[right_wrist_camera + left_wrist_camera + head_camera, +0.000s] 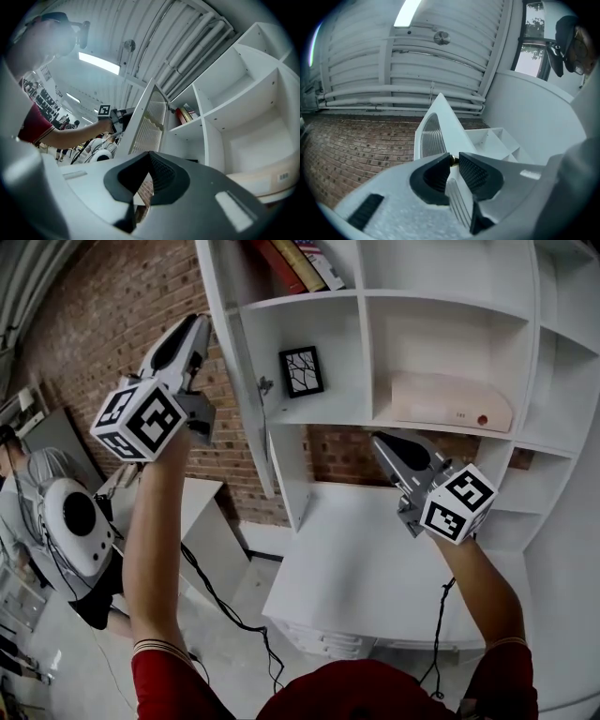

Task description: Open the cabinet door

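Left gripper (200, 331) at upper left of the head view, jaws narrow, pinching the small brass knob (453, 160) of the white cabinet door (246, 371), door standing open edge-on at upper centre, right gripper (379, 439) at centre right, jaws closed together on nothing, in front of the shelves (375, 294).

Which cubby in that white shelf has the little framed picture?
The cubby just behind the open door, under the books; the picture stands at its left. Its right neighbour holds a beige box.

left tongs (453, 161) point upward, clamped; right tongs (149, 157) point upward, closed empty.
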Action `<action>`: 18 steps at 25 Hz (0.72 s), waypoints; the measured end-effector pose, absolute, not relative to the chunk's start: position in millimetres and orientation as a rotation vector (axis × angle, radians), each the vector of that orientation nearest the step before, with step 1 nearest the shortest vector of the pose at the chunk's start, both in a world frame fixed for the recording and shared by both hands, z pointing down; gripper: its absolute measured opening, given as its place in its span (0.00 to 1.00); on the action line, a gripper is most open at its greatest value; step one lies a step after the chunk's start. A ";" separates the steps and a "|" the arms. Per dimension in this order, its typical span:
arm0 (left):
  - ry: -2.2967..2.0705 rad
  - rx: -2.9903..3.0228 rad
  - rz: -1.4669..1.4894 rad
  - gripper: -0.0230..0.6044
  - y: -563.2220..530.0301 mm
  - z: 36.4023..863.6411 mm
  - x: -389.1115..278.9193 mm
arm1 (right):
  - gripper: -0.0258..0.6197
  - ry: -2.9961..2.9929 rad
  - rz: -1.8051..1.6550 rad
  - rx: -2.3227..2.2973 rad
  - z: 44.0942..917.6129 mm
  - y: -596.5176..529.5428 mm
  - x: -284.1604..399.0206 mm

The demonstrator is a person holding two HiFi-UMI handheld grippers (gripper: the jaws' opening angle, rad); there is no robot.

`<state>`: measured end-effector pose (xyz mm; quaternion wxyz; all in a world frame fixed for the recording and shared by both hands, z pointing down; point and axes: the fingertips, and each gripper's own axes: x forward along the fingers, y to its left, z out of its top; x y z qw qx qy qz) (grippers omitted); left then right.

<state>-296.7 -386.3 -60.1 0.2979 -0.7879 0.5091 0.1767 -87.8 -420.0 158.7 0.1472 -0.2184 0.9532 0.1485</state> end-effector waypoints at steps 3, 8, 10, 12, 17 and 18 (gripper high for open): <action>1.360 -2.091 0.454 0.14 -381.6 -59.9 -313.0 | 0.06 2.746 0.431 -0.625 159.5 -417.2 -98.0; 1.388 -2.078 0.477 0.14 -377.1 -60.7 -339.0 | 0.06 2.738 0.427 -0.643 161.5 -412.1 -107.8; 1.400 -2.073 0.483 0.14 -376.4 -60.0 -349.4 | 0.06 2.735 0.428 -0.652 163.3 -410.5 -110.7; 1.413 -2.073 0.490 0.14 -376.9 -58.9 -359.9 | 0.06 2.731 0.427 -0.662 164.3 -409.8 -113.2; 1.443 -2.059 0.510 0.12 -368.5 -58.6 -388.5 | 0.06 2.724 0.436 -0.691 163.8 -396.3 -124.2; 1.447 -2.057 0.517 0.12 -364.0 -58.6 -395.0 | 0.06 2.723 0.441 -0.700 163.8 -390.4 -127.5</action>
